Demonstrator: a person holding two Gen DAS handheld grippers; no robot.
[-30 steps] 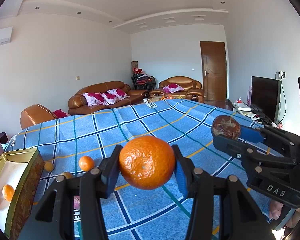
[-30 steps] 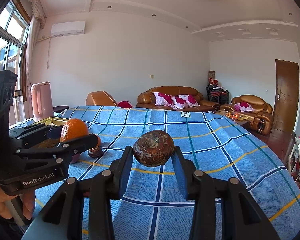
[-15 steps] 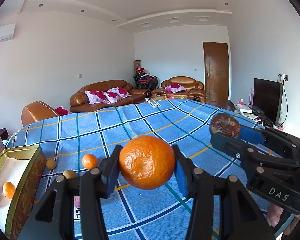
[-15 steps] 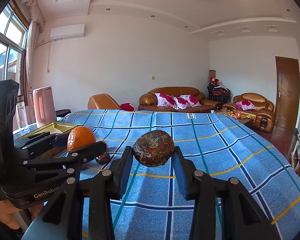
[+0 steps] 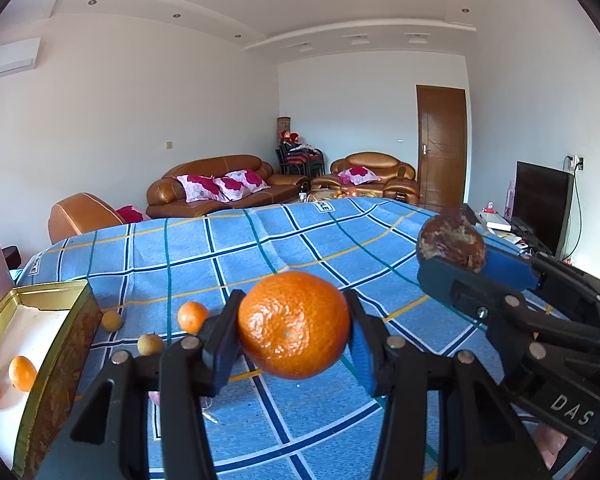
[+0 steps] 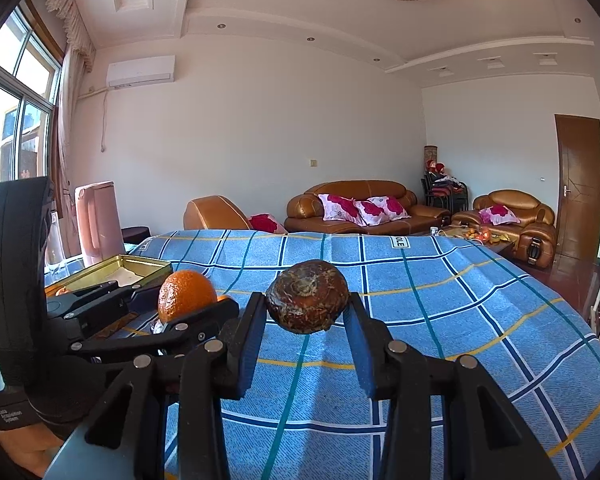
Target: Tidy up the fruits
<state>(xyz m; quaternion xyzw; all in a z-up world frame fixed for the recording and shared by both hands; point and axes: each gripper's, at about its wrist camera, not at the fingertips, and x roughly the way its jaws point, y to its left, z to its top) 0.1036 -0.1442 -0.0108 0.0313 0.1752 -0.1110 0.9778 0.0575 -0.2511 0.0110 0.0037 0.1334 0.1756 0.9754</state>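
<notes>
My left gripper (image 5: 294, 326) is shut on a large orange (image 5: 293, 325), held above the blue checked tablecloth (image 5: 228, 248). My right gripper (image 6: 307, 314) is shut on a round brown fruit (image 6: 307, 297). In the left wrist view the brown fruit (image 5: 451, 242) and right gripper sit to the right. In the right wrist view the orange (image 6: 186, 294) and left gripper sit to the left. A gold tin box (image 5: 66, 344) at the left holds two small oranges (image 5: 22, 372). A small orange (image 5: 192, 316) and two pale small fruits (image 5: 150, 343) lie on the cloth beside the box.
A pink kettle (image 6: 98, 222) stands behind the tin box (image 6: 132, 266) near the window. Brown sofas (image 5: 220, 184) with pink cushions stand beyond the table's far edge. A television (image 5: 542, 202) stands at the right wall. A hand (image 6: 24, 450) holds the left gripper.
The right gripper with the brown fruit has drifted a little toward the left gripper, so the two stand closer. Both grips are unchanged.
</notes>
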